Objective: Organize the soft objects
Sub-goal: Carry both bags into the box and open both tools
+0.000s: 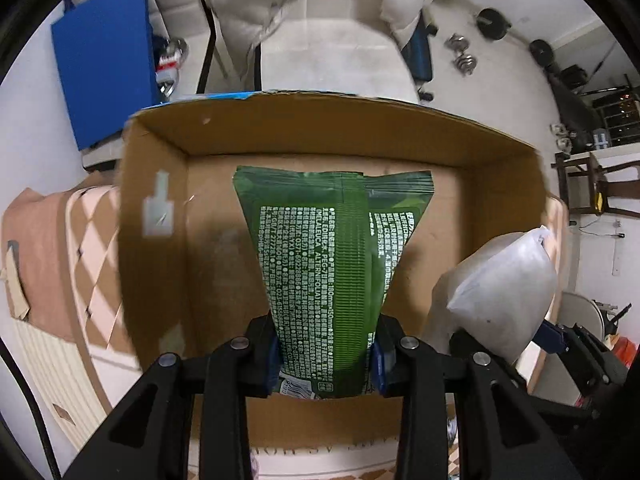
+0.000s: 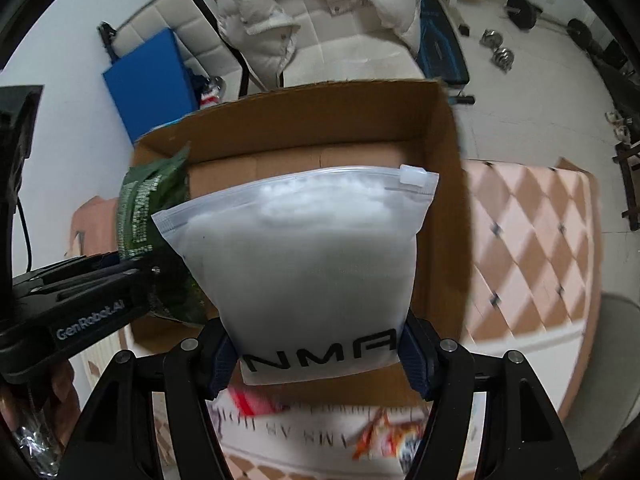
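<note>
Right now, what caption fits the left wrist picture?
Left gripper holds a green packet over an open cardboard box.

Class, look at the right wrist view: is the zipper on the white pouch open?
No: the white pouch, held by the right gripper, has its slider at the end and the seal line closed.

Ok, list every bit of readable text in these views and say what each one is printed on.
"NMA": black letters on the white zip bag, partly cut off by the fingers.
"GenRobot.AI": side of the left hand-held gripper.
"MELALEUCA ALTERNIFOLIA", "PEG-7": in the fine print on the green pouch; the rest is too small.
Upside-down lettering on the mat below: too blurred to read.
</note>
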